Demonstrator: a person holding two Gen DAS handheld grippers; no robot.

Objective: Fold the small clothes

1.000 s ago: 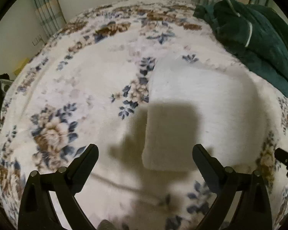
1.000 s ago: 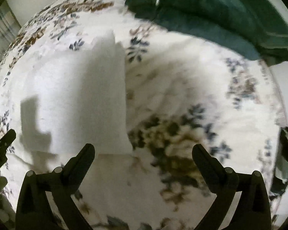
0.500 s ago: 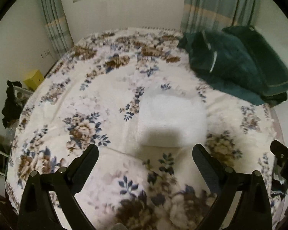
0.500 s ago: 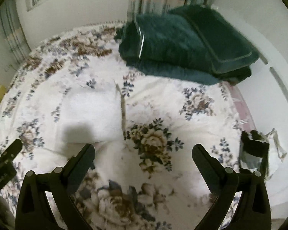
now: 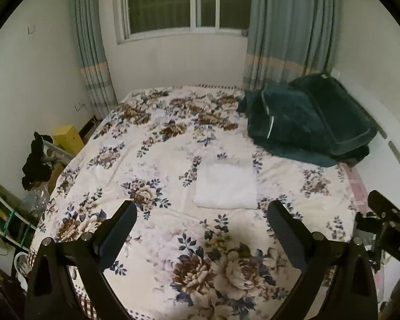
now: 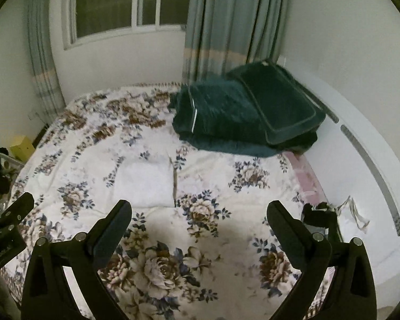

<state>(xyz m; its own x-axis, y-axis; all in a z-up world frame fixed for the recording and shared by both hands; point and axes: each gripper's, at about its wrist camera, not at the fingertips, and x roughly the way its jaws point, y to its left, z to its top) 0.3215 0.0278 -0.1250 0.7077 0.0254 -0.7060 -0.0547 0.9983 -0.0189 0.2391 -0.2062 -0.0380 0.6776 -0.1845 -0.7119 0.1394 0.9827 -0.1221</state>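
A white folded cloth (image 5: 226, 185) lies flat in the middle of the floral bed (image 5: 152, 160); it also shows in the right wrist view (image 6: 145, 185). My left gripper (image 5: 201, 220) is open and empty, high above the bed's near part, well short of the cloth. My right gripper (image 6: 198, 218) is open and empty, also raised above the bed, to the right of the cloth. The right gripper's body shows at the left wrist view's right edge (image 5: 389, 221).
Dark green folded bedding (image 5: 306, 125) lies at the bed's back right. A white headboard (image 6: 365, 154) runs along the right. A yellow box (image 5: 66, 138) and a rack with dark clothes (image 5: 37, 160) stand left of the bed. A window and curtains are behind.
Both grippers have pulled up and back from the folded cloth, which stays flat on the bed. The view widened from close over the cloth to the whole bed and room.
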